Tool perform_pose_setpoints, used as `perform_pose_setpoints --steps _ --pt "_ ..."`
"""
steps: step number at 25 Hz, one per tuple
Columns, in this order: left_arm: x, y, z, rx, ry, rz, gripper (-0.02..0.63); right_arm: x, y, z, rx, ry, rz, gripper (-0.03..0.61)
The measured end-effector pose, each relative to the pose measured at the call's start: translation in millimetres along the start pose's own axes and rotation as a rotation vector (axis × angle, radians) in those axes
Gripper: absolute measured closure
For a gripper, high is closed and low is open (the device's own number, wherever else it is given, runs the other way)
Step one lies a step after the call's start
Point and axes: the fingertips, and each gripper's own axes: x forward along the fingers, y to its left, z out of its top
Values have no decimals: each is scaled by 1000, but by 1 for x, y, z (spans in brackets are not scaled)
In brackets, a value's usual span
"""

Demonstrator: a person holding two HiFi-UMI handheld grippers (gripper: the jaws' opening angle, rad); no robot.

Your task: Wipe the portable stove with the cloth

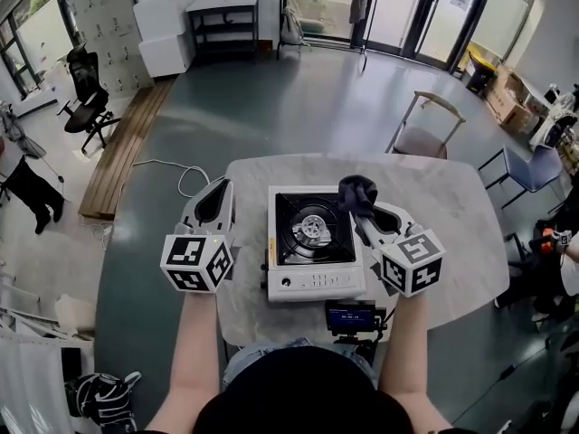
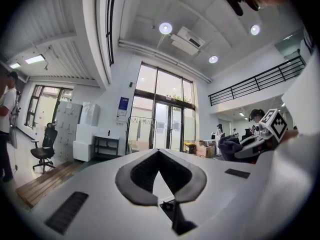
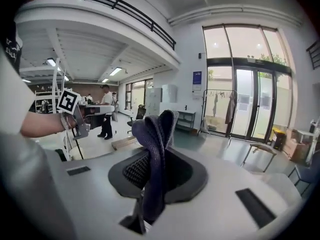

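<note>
Cloth (image 3: pixel 154 134): dark blue-grey, soft, limp, light. It is pinched in the closed jaws of the right tool (image 3: pixel 162 159). A bunched fold stands above the tips and a tail hangs down between the pads. It is held up just right of the portable stove (image 1: pixel 314 251), near its far right corner, and seems not yet in contact with it.

Handling, cloth: it probably drapes and gives under pressure. The wad past the tips looks like the best wiping face. The present pinch through the middle of the bundle looks secure.

Portable stove: white metal casing with a black recessed top and a central burner (image 1: pixel 314 225). It lies flat at the middle of the table (image 1: pixel 452 215), its knob panel on the near edge. Rigid, likely light enough to slide when rubbed. The painted top is probably smooth, and the raised pan supports could snag fabric. If bracing is needed, a casing edge, left or near, seems the sound place.

Left tool (image 2: pixel 159 153): jaws closed tip to tip, nothing between them. It is held left of the stove, apart from it.
</note>
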Motion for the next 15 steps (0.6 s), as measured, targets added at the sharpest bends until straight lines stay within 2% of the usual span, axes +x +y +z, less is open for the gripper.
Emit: perform_pose_setpoints --steps 5,8,12,15 --pt "5 -19 30 10 -70 -29 607 -23 -11 10 -24 -120 -80 511" --pt "1 -31 44 17 -102 -38 607 -31 -12 14 -53 -158 -110 509" --pt "-4 -35 41 94 -87 -39 607 -35 -12 16 -47 -179 -146 509" --pt "-7 -39 35 109 -72 -44 607 -36 -14 15 -15 -179 -151 511"
